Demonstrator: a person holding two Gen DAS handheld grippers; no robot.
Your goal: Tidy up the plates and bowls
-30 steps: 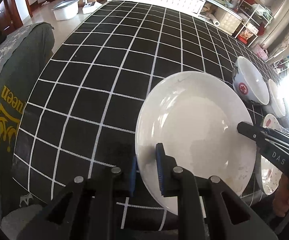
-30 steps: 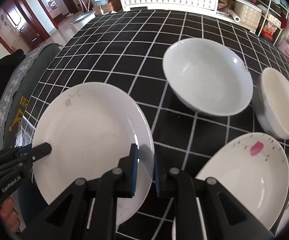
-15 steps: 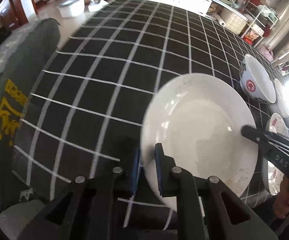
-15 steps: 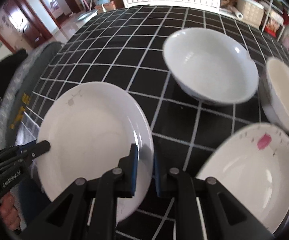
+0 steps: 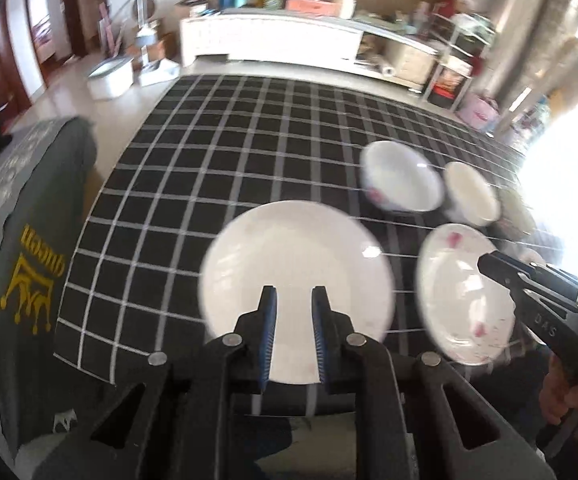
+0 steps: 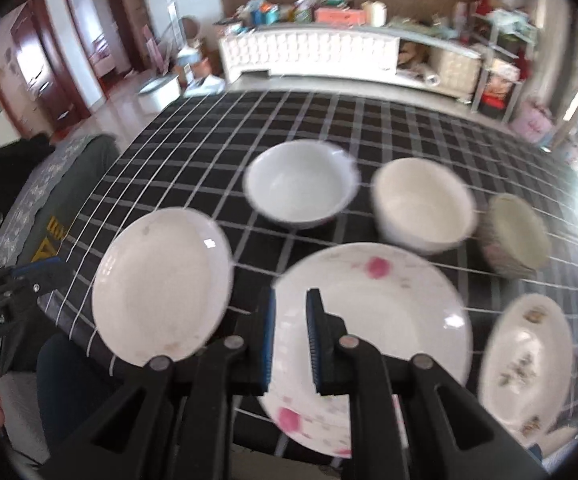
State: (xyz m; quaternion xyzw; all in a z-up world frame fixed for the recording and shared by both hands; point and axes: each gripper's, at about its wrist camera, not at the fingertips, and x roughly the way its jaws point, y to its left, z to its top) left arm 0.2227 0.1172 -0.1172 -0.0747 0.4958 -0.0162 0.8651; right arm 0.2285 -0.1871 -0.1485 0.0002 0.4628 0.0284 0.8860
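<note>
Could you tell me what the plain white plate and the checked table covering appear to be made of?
The plain white plate looks like glazed ceramic or porcelain: glossy, with a sharp window glint. The table covering looks like fabric or soft vinyl, black with white grid lines, draping over the table edge; which, I cannot tell.

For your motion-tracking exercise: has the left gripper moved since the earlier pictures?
Yes. The left gripper has let go of the plain white plate and pulled back and up; its fingers now stand open, and far more of the checked tablecloth shows.
</note>
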